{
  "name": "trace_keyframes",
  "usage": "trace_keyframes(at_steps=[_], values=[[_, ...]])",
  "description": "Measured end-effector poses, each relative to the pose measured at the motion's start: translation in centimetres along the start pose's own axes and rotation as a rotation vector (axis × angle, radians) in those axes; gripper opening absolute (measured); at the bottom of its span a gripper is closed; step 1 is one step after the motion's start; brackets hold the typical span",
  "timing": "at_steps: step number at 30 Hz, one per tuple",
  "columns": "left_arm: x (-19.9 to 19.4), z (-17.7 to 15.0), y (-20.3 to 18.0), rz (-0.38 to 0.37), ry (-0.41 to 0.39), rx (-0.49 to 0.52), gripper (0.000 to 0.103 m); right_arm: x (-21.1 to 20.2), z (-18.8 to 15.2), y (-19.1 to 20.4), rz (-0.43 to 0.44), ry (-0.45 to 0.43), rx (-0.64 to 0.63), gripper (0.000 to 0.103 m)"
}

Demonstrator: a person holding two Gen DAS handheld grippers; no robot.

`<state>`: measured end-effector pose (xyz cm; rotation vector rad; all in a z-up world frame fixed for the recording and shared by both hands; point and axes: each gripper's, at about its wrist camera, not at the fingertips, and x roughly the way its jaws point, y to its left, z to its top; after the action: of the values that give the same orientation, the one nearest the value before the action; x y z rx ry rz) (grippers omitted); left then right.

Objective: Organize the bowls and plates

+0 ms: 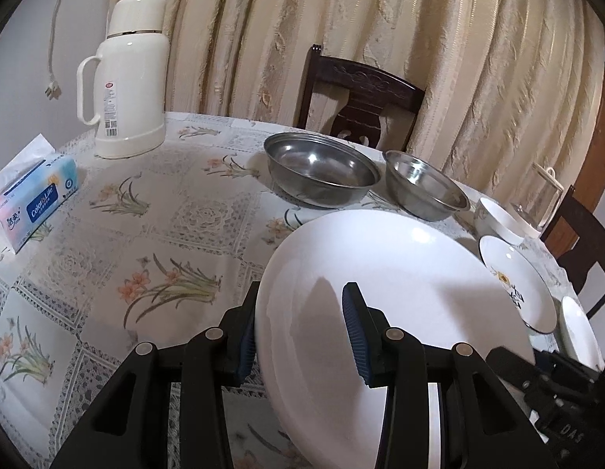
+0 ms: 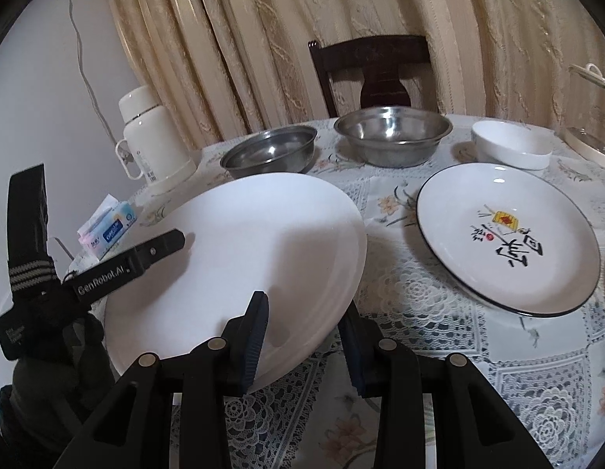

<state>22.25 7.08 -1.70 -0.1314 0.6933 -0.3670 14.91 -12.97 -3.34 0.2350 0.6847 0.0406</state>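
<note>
Both the left gripper [image 1: 298, 332] and right gripper [image 2: 302, 336] clamped the large plain white round plate [image 2: 240, 258] mid-carry, likely needing level lowering onto the black-rimmed decorated plate [image 2: 505, 234].

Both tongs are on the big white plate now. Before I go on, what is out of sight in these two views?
- Table under the big white plate: hidden by the plate, both views.
- Small white plate: cut off by the right tongs' body and picture edge, left view; absent from the right view.
- Clear jug: cut by the right edge, right view.
- Flask label: too small to read.
</note>
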Motion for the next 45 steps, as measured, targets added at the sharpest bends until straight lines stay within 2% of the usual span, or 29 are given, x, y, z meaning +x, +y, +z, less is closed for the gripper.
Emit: trace_keyframes(at_steps=[16,26,45], values=[[-2.1,-1.2,-3.5,0.014,0.001,0.053,0.041,-2.8,-0.8,-2.0,0.009,-0.055,0.029,0.039],[-3.7,-1.8,-7.8,-0.001,-0.01,0.126,0.041,-5.5,-1.5,-4.6,-0.006,-0.103,0.076,0.039],[-4.9,-3.1,-17.5,-0.078,-0.011,0.262,0.041,-11.4,-3.3,-11.2,-0.062,-0.201,0.185,0.039]])
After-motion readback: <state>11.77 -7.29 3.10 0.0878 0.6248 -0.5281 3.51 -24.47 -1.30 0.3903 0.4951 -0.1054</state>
